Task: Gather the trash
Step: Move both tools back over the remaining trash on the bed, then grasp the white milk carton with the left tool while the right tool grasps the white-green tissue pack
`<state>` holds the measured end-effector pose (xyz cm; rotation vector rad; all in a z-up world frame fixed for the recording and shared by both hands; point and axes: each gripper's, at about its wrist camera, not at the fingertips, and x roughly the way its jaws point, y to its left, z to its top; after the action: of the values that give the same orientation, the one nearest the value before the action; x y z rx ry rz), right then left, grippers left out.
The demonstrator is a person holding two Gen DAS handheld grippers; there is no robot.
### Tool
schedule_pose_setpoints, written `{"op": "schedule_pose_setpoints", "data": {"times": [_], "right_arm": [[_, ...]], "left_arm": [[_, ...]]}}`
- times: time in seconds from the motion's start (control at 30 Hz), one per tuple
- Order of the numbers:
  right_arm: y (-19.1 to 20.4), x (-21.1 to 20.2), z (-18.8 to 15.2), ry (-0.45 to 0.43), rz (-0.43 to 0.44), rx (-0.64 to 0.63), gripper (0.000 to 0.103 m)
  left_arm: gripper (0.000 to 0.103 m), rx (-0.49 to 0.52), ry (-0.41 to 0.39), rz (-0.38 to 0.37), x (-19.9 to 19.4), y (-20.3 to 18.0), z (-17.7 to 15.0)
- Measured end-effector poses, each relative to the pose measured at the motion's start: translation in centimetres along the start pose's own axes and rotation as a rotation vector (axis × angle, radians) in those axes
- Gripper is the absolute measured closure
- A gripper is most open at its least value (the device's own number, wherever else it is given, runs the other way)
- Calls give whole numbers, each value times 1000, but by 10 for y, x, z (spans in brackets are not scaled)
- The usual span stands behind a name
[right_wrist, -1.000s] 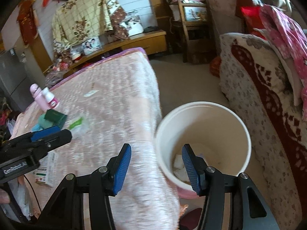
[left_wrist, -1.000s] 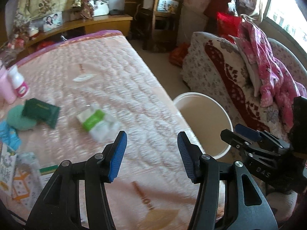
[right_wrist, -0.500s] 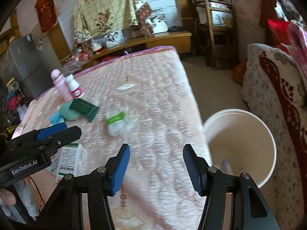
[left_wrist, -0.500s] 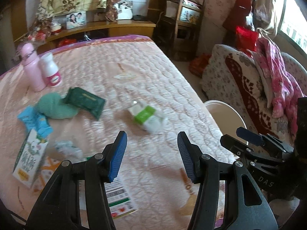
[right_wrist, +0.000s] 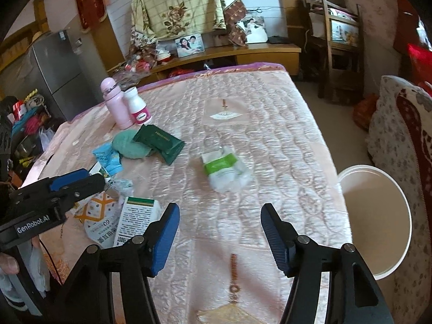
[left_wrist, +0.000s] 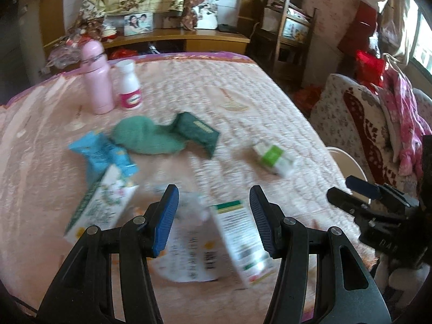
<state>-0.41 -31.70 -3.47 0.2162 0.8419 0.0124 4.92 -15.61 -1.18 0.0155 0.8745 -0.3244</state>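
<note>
Trash lies on the pink quilted bed: a crushed clear bottle with a green label, a white-and-green carton, a white printed bag, a blue wrapper and a dark green packet. My left gripper is open and empty, just above the carton and bag. My right gripper is open and empty over the bed's near edge, short of the bottle. The white bucket stands on the floor to the right.
A pink flask and a white pill bottle stand at the bed's far left. A green cloth and a flowered box lie near them. A patterned sofa is right of the bucket. A wooden shelf stands behind.
Both grippers have swung left from the bucket to over the bed. The left one now sits above the carton and bag. Both stayed open.
</note>
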Motion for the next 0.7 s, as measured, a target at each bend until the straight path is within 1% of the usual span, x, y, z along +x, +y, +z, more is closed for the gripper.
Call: {"op": "schedule_pose_setpoints", "data": {"times": [0.2,0.37,0.47,0.6,0.63,0.67,0.7], "right_arm": [[9,22,5,37,-11,-15,43],[1,35,8,70,-10,13,41],[-1,40,11,74,-5,29,38],[1,44,15,79,0,23,38],[3,46,16,82,1,18,37],[4,47,17,84,1,14,35],[4,50,18,86,1,10,34]], "left_arm": [[50,-38,16,11,-8,50,-9],[50,-38,36,-22,-9,87,-19],[50,-38,52,-21,-4,103,-22],[49,21,71,0,5,115,-25],[48,46,74,13,8,116,-27],[44,75,73,36,11,115,-27],[44,97,83,51,15,115,-28]]}}
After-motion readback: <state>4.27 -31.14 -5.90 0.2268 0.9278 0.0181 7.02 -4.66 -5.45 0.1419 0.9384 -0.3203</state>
